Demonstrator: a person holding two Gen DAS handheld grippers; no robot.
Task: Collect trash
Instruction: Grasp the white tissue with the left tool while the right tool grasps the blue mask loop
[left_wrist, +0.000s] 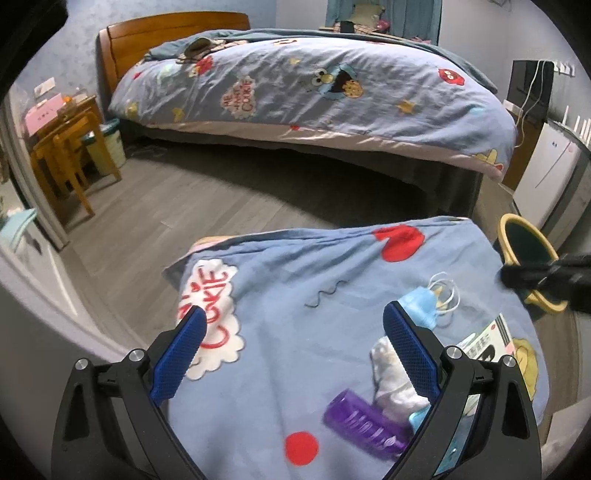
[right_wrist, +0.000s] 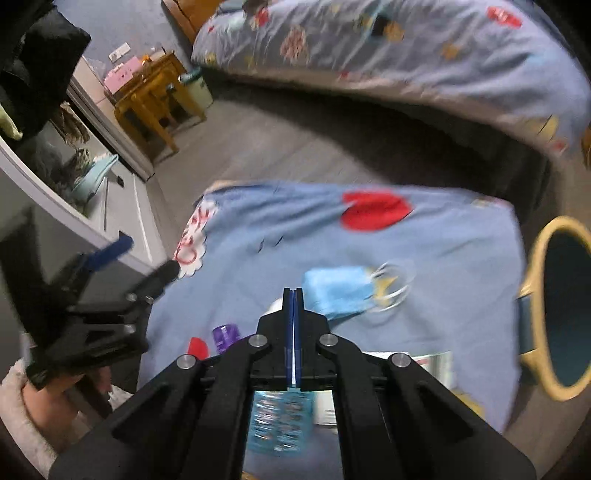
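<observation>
A blue cartoon-print cloth (left_wrist: 295, 295) covers a low surface in a bedroom, with trash scattered on it. The left gripper (left_wrist: 293, 334) hovers over the cloth, its blue-padded jaws spread wide and empty. Moving rightward, a purple bottle (left_wrist: 364, 424) lies near a crumpled white tissue (left_wrist: 388, 373), then a blue face mask (right_wrist: 336, 290) with white ear loops. The right gripper (right_wrist: 293, 295) sits above the cloth's near edge, jaws pressed together with nothing visible between them. At far right stands a yellow-rimmed bin (right_wrist: 535, 258), beside the cloth.
</observation>
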